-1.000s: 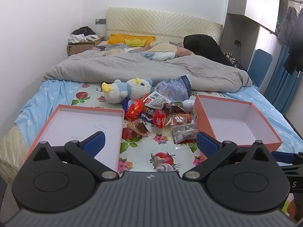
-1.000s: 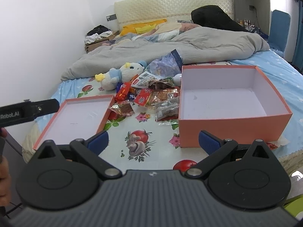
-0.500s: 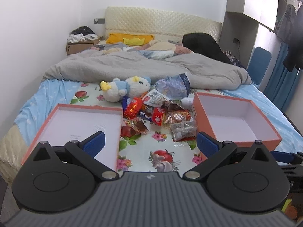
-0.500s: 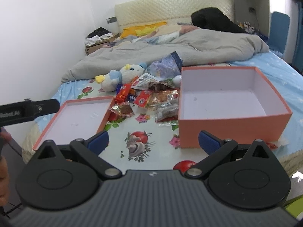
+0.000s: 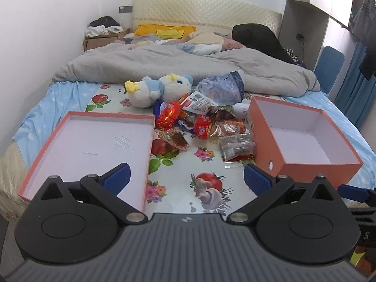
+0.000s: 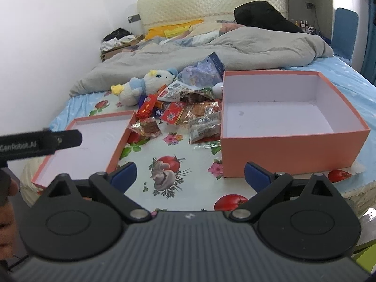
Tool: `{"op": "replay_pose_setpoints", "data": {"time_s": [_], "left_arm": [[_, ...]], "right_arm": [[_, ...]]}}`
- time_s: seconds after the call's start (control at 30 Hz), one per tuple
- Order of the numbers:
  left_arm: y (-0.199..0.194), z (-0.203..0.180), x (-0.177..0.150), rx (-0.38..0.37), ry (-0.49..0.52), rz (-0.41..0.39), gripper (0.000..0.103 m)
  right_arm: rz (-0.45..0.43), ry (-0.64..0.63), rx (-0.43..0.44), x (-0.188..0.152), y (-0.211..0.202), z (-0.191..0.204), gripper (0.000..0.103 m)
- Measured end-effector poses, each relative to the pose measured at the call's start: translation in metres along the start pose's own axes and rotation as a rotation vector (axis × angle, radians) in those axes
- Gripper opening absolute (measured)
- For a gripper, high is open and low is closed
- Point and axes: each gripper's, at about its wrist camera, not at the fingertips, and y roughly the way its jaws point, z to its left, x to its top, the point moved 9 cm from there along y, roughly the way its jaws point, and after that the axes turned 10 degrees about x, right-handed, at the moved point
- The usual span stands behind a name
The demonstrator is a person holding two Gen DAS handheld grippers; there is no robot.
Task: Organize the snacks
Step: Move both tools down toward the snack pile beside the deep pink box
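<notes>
- Left wrist view: nearest, the left gripper (image 5: 185,179) has its blue-padded fingers (image 5: 116,179) spread wide and empty; over the last second it has crept slightly closer to the bed and the view has tilted a little, nothing more.
- Right wrist view: the right gripper (image 6: 190,172) is likewise spread and holding nothing, its framing almost unchanged, so sorting has probably not begun.
- Just ahead lies the fruit-and-flower printed sheet (image 5: 206,189) on the bed, with the shallow salmon-pink cardboard lid (image 5: 89,150) to the left and the deep salmon-pink cardboard box (image 6: 282,119) to the right, both unfilled.
- Between them sits the loose pile of shiny foil snack packets (image 5: 206,127), untouched; clear crinkly packets (image 6: 205,129) lie just beside the box wall.
- Behind the pile, a blue-and-white plush toy (image 5: 159,89) and a bluish plastic bag (image 5: 223,88) crowd its far edge; a reach from the near side looks unobstructed.
- Farthest, a rumpled grey duvet (image 5: 176,63).
</notes>
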Motion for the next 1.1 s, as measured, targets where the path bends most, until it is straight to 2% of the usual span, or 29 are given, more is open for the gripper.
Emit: {"op": "replay_pose_setpoints", "data": {"time_s": [0.1,0.2,0.27,0.4,0.47,0.53,0.6,0.77,0.93,1.03,1.1], "left_arm": [[0.011,0.006,0.002,0.019,-0.019,-0.005,0.103],[0.027,0.009,0.000,0.002,-0.041,0.022,0.103],[0.038,0.012,0.000,0.001,-0.047,0.042,0.103],[0.058,0.014,0.001,-0.026,-0.066,0.060,0.103],[0.066,0.015,0.002,-0.056,-0.097,0.074,0.103],[0.075,0.016,0.002,-0.128,-0.164,0.102,0.103],[0.086,0.018,0.004,-0.162,-0.209,0.121,0.103],[0.114,0.018,0.006,-0.161,-0.220,0.123,0.103],[0.143,0.017,0.003,-0.178,-0.245,0.139,0.102],[0.163,0.016,0.001,-0.171,-0.250,0.154,0.102],[0.175,0.015,0.000,-0.173,-0.248,0.160,0.102]], "right_arm": [[-0.005,-0.016,0.006,0.000,0.007,0.001,0.099],[0.011,-0.016,0.003,-0.002,0.021,0.000,0.099],[0.034,-0.006,0.009,-0.002,0.033,0.000,0.092],[0.046,-0.032,0.012,0.002,0.050,0.005,0.089],[0.050,-0.056,0.013,0.005,0.058,0.009,0.088],[0.055,-0.074,0.023,0.007,0.065,0.013,0.084],[0.051,-0.091,0.030,0.008,0.073,0.017,0.084],[0.063,-0.103,0.073,0.005,0.096,0.021,0.084],[0.078,-0.140,0.064,0.003,0.124,0.022,0.084],[0.093,-0.197,0.020,0.001,0.141,0.019,0.084],[0.090,-0.216,0.034,0.003,0.149,0.019,0.084]]}}
